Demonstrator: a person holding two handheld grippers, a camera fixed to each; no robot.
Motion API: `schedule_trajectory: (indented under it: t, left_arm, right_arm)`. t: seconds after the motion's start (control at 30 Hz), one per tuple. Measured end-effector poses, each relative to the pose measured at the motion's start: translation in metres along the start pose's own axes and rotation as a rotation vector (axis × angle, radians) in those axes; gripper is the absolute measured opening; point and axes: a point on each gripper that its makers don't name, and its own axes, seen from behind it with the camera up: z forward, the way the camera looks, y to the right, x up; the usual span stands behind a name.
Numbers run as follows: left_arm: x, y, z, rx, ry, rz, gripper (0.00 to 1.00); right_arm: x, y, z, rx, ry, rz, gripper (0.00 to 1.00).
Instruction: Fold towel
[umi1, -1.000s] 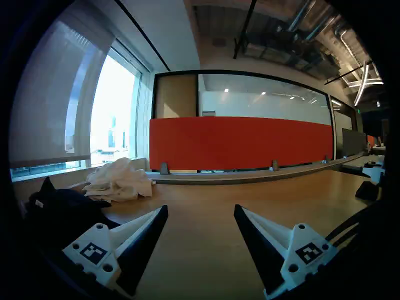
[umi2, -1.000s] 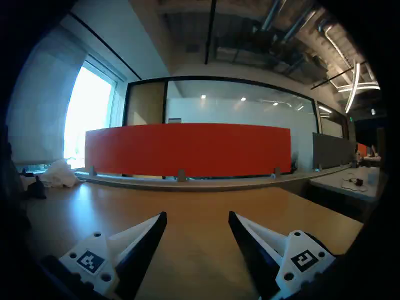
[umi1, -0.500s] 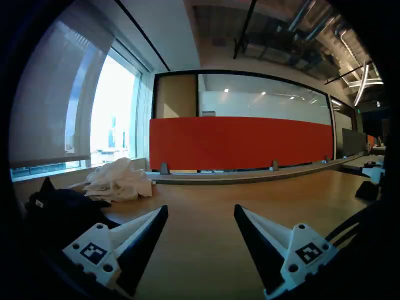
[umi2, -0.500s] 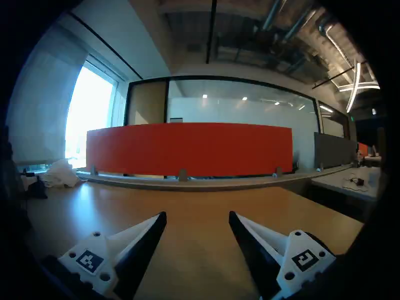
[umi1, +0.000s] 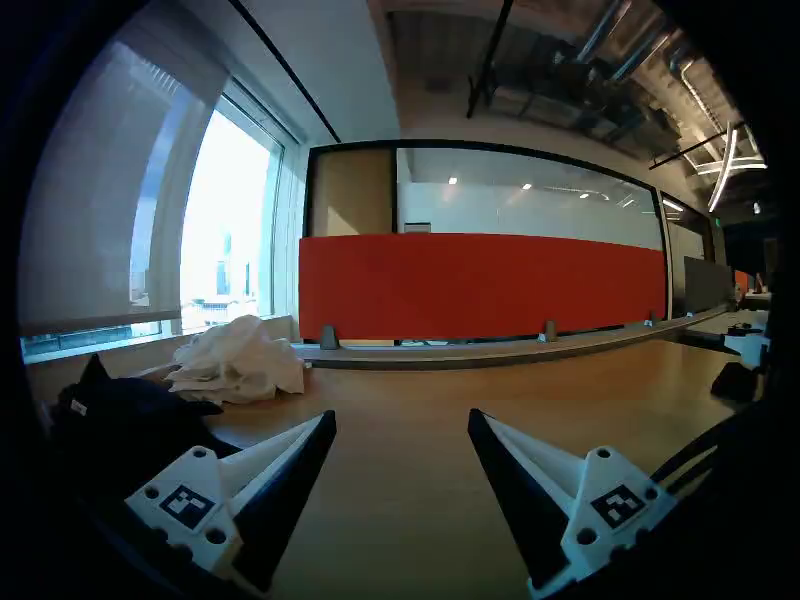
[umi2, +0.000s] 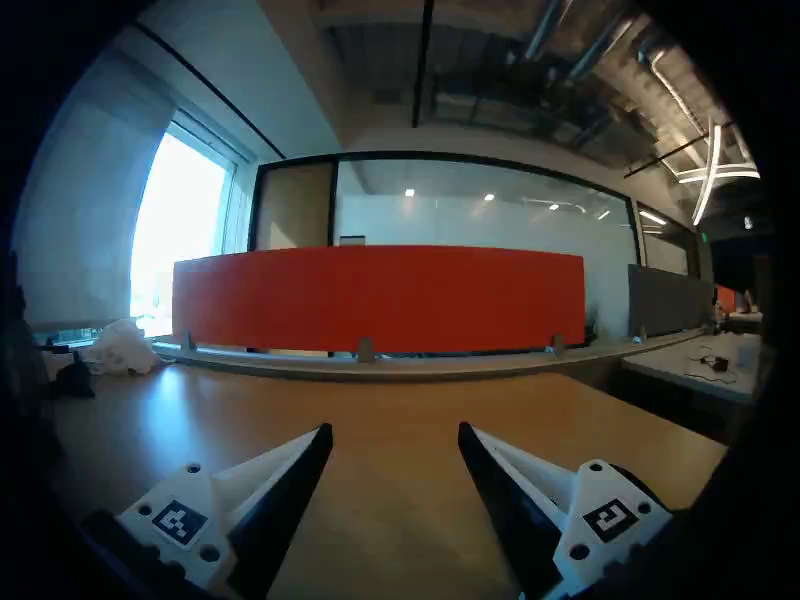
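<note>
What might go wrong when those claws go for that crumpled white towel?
The towel lies bunched, so the open left gripper may pinch a fold rather than a corner. A dark object sits close beside it and might get snagged.

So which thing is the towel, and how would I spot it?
Find the bright window on the left of the left gripper view, then drop to the wooden table below it. The towel is the crumpled white heap by the table's far edge, left of the red divider. Its neighbour is a dark object; the towel is pale and soft.
</note>
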Motion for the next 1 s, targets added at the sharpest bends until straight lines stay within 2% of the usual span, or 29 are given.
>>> schedule_trajectory:
  t: [1.0]
  left_arm:
    - [0.0094,-0.0016,0.0007,-0.001,-0.003,0.000,0.98]
  right_arm:
    - [-0.0001,0.0002,0.0001,0.000,0.000,0.000,0.97]
